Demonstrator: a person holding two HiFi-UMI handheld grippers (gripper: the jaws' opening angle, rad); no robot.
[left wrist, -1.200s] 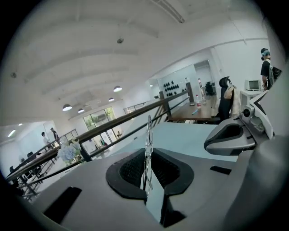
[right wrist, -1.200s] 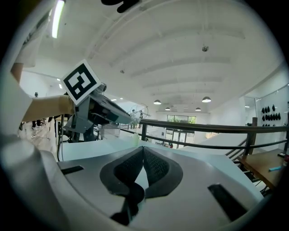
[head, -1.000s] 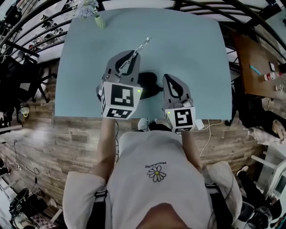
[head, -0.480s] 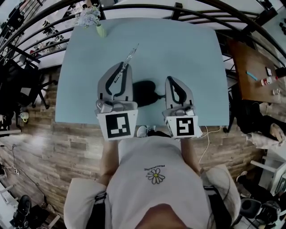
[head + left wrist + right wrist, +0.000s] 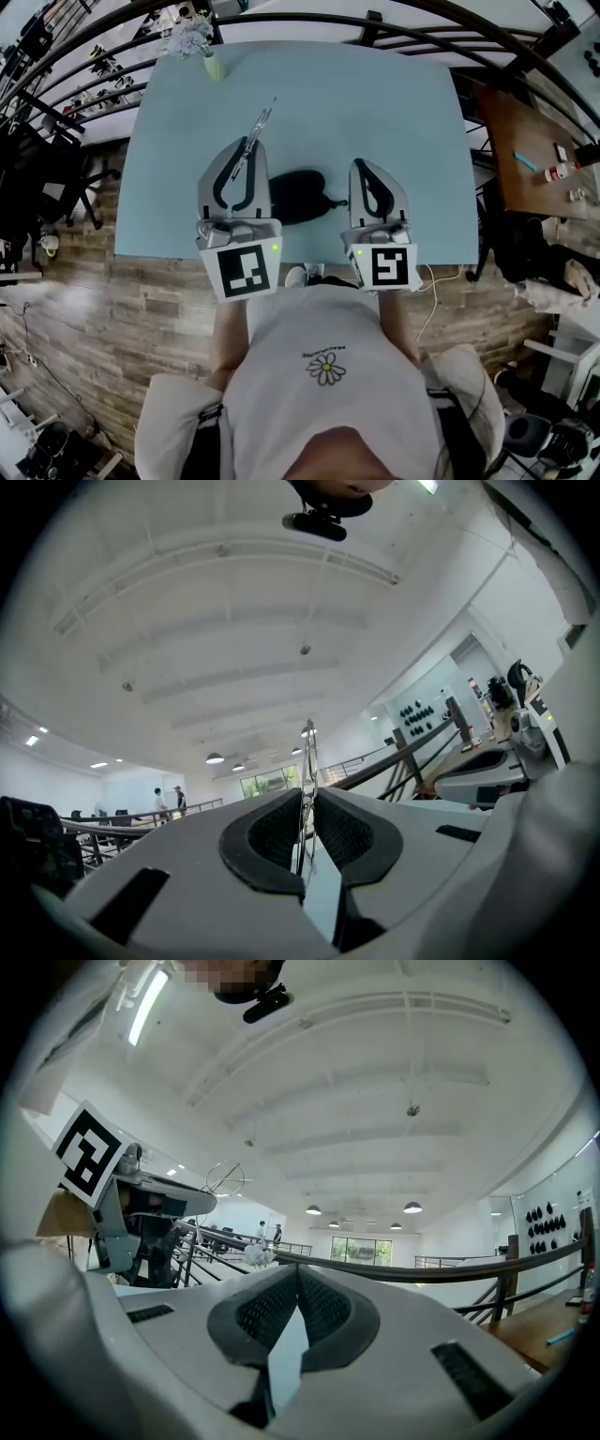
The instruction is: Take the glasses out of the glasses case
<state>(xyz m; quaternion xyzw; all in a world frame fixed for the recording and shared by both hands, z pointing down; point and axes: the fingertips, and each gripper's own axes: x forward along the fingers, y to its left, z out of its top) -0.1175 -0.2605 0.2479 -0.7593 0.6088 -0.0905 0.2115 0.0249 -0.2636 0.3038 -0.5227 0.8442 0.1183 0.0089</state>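
Over the table (image 5: 394, 103), left gripper (image 5: 248, 145) pinches the glasses (image 5: 260, 120), held up just far-left of the black case (image 5: 298, 195) lying between both grippers; right gripper (image 5: 364, 169) fingers pressed together, empty.

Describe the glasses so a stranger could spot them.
Over the pale blue table, look at the left gripper. The glasses poke out beyond its shut jaws: a thin silvery wire frame, unlike the dark glasses case on the table beside it.

No text can be read anywhere. The small print on the shirt (image 5: 323, 394) is too tiny.
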